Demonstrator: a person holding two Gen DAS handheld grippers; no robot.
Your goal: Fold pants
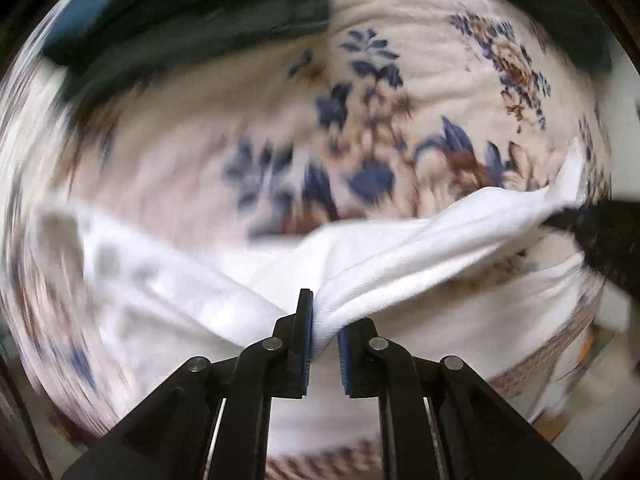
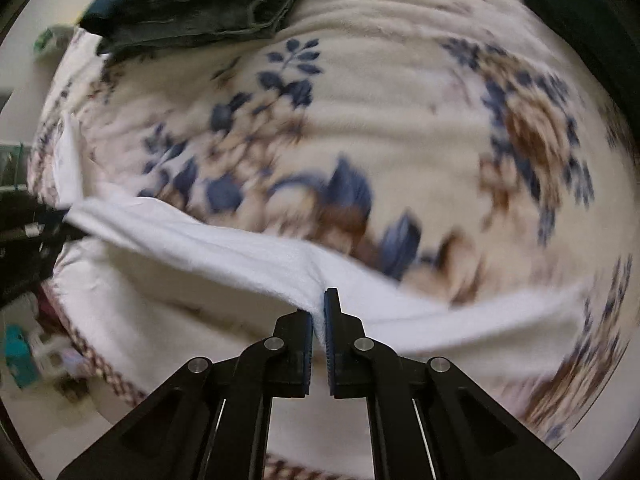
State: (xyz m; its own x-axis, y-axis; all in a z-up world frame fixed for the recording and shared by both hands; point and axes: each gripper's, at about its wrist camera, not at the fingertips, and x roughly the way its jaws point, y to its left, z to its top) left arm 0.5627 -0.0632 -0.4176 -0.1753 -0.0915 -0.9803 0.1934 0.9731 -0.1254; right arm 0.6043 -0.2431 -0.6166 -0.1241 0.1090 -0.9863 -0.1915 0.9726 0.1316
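We find the left gripper (image 1: 322, 320) clamped on a bunched edge of the white pants (image 1: 420, 240), and the right gripper (image 2: 319, 312) likewise closed on it. The cloth stretches between them above the floral blanket (image 1: 360, 128); dark garments (image 1: 180, 12) lie beyond.

White pants (image 1: 420, 240) over cream blanket (image 1: 420, 92) with blue-brown flowers.
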